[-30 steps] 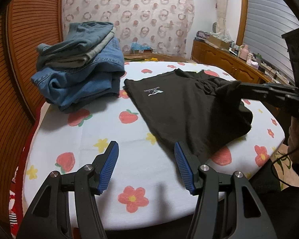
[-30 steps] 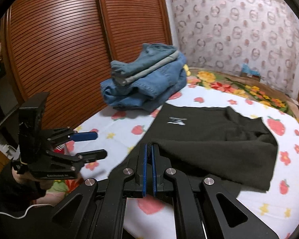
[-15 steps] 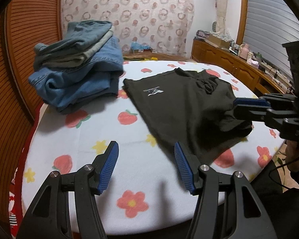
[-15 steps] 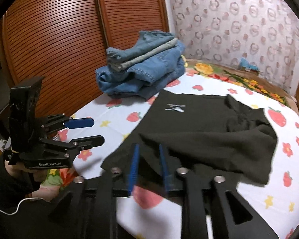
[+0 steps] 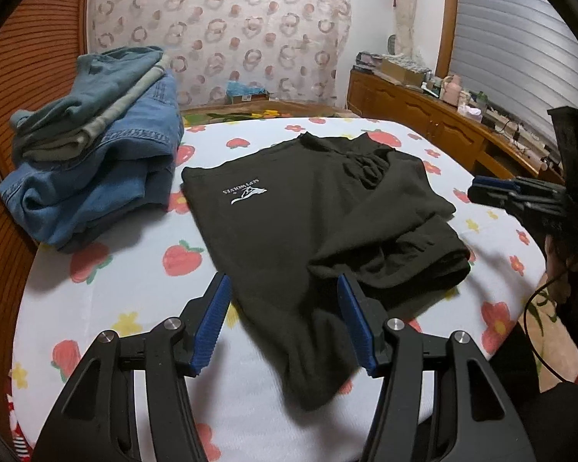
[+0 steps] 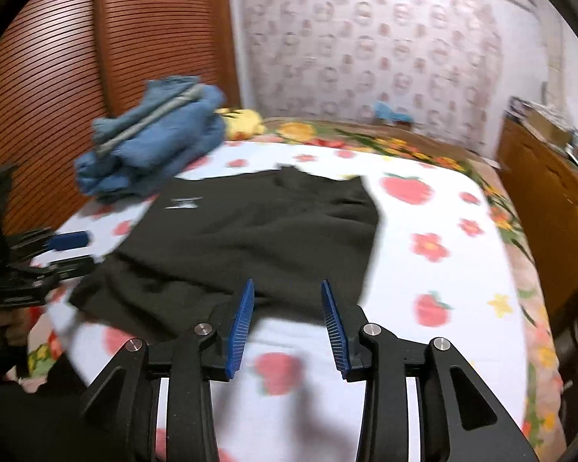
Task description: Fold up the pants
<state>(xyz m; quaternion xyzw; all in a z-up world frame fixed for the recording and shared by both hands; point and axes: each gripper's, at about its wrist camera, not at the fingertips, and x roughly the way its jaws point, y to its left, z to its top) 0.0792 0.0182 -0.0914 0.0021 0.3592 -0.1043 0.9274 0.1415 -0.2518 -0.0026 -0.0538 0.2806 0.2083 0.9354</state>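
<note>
White bedding (image 5: 135, 300) printed with strawberries and flowers covers the bed, and on it lie one pair of black pants (image 5: 308, 223), partly folded with a white logo showing, and one stack of folded blue jeans (image 5: 92, 161) just beside them toward the wooden slatted wall. Two grippers are in view: the left gripper (image 5: 285, 323) hovers with its blue pads apart over the near end of the pants, gripping nothing. The right gripper (image 6: 287, 323), whose jaws have just been opening, stands parted above the pants' near edge with no cloth pinched between them.
</note>
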